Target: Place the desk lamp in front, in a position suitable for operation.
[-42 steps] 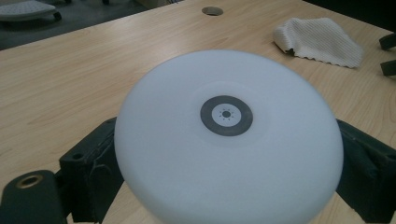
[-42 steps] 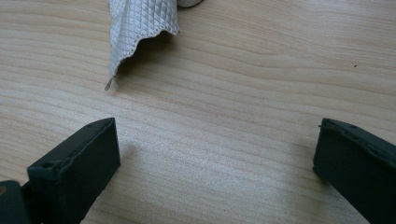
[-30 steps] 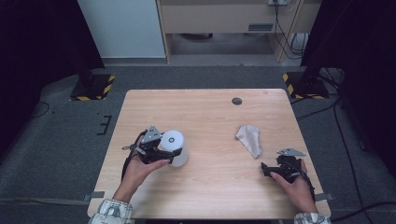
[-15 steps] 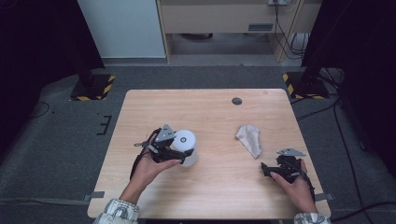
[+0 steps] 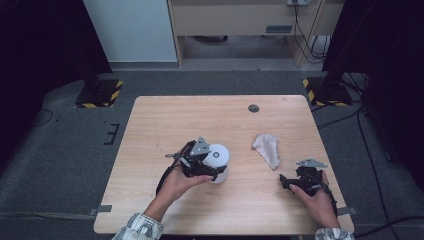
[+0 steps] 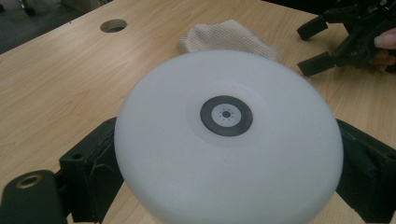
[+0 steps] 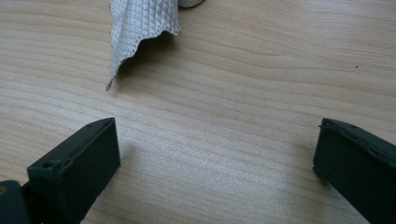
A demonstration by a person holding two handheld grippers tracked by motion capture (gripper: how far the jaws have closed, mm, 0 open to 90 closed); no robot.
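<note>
White cup btw L jaws

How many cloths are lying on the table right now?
1. The cloth lies crumpled on the table's right half, between the white round object in the left gripper and the right gripper.

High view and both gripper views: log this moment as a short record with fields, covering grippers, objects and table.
left gripper: shut on the white round object, jaws on its two sides
white round object: disc-like face with a dark ring at its centre, tilted toward the left gripper's camera
right gripper: open, holding nothing, low over bare wood
cloth: white, crumpled, on the table between the two grippers, touched by neither
table: light wood, round hole near the far edge
</note>
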